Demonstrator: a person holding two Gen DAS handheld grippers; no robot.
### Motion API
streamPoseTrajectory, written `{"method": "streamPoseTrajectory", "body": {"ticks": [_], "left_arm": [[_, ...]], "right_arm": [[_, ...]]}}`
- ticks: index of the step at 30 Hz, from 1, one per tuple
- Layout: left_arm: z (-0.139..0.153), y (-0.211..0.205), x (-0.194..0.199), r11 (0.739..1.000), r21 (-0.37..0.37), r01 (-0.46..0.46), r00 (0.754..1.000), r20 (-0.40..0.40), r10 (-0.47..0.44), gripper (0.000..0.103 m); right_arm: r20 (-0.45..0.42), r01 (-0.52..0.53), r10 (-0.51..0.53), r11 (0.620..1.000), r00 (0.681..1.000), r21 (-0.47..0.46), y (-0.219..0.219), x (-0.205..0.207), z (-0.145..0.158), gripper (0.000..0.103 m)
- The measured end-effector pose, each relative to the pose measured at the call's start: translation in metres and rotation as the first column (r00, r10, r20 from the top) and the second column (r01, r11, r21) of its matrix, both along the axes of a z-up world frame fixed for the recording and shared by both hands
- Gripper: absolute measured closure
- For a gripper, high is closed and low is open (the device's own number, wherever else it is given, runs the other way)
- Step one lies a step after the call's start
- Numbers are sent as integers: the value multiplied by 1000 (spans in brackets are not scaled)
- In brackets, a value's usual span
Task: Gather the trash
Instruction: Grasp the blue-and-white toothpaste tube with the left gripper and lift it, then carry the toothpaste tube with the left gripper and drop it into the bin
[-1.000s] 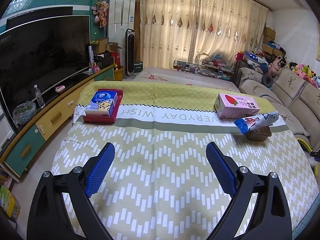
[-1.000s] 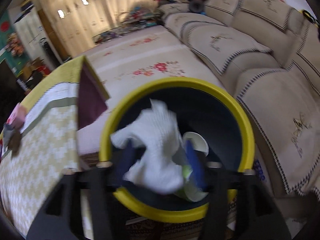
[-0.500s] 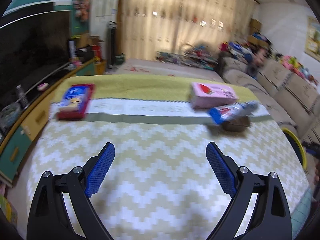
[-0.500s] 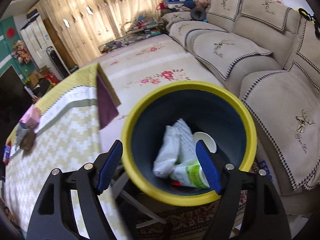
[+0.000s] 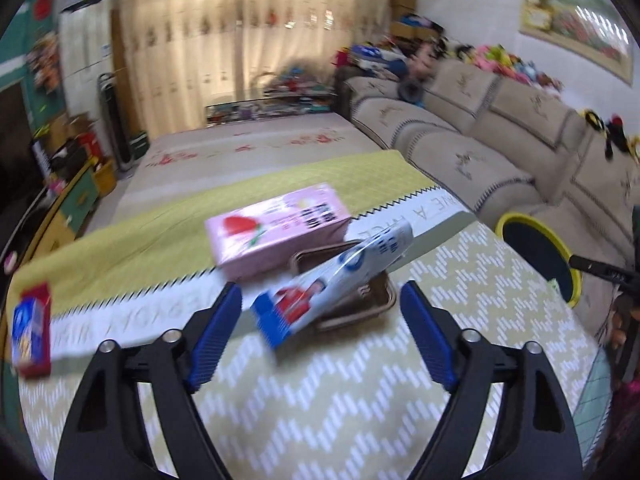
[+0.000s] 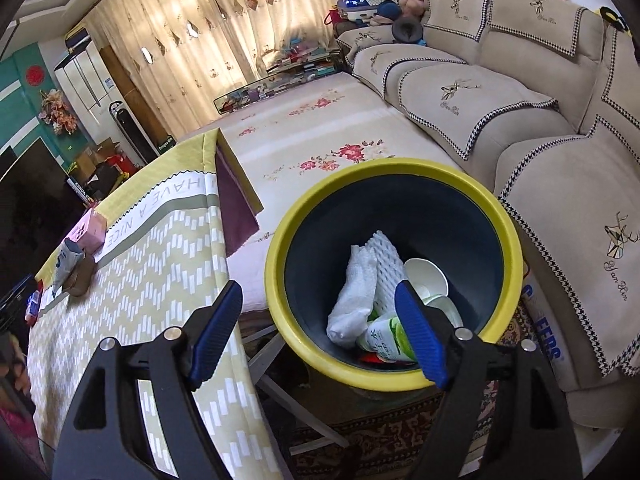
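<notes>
In the left wrist view my left gripper [image 5: 320, 332] is open and empty, just short of a blue and white snack wrapper [image 5: 332, 280] that lies across a small brown tray [image 5: 376, 304] on the table. In the right wrist view my right gripper [image 6: 318, 332] is open and empty above the yellow-rimmed dark bin [image 6: 400, 376] beside the table. A white foam net [image 6: 360, 280], paper cups [image 6: 428, 276] and a green and white pack [image 6: 384, 340] lie in the bin. The bin also shows in the left wrist view [image 5: 504, 220].
A pink strawberry carton [image 5: 276, 228] lies behind the tray. A red tray with a blue tissue pack [image 5: 30, 328] sits at the table's left. The green zigzag tablecloth [image 6: 132, 300] hangs over the table edge next to the bin. A beige sofa [image 6: 560, 168] stands right of the bin.
My left gripper has swung right and closed in on the snack wrapper and brown tray. My right gripper let the white foam net fall into the bin, opened and pulled back.
</notes>
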State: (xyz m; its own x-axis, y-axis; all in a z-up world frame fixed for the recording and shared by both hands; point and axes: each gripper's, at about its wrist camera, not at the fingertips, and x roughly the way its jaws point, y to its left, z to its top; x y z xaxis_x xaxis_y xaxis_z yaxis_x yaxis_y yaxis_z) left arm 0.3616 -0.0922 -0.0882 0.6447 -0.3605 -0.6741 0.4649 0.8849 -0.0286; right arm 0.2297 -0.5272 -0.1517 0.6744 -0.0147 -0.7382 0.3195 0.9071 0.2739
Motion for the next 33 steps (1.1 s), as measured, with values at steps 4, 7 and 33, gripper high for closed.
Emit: {"method": "streamPoseTrajectory", "body": {"ticks": [4, 7, 33], "left_arm": [[-7, -20, 15, 996, 53, 67, 998, 12, -67, 28], [-13, -31, 23, 992, 80, 97, 995, 8, -98, 29], [6, -54, 4, 987, 69, 143, 990, -19, -142, 77]], "right_arm": [[-4, 5, -5, 1000, 1000, 7, -5, -2, -4, 29], [-7, 12, -12, 1000, 1000, 18, -10, -3, -7, 29], [24, -5, 4, 999, 1000, 47, -10, -15, -3, 29]]}}
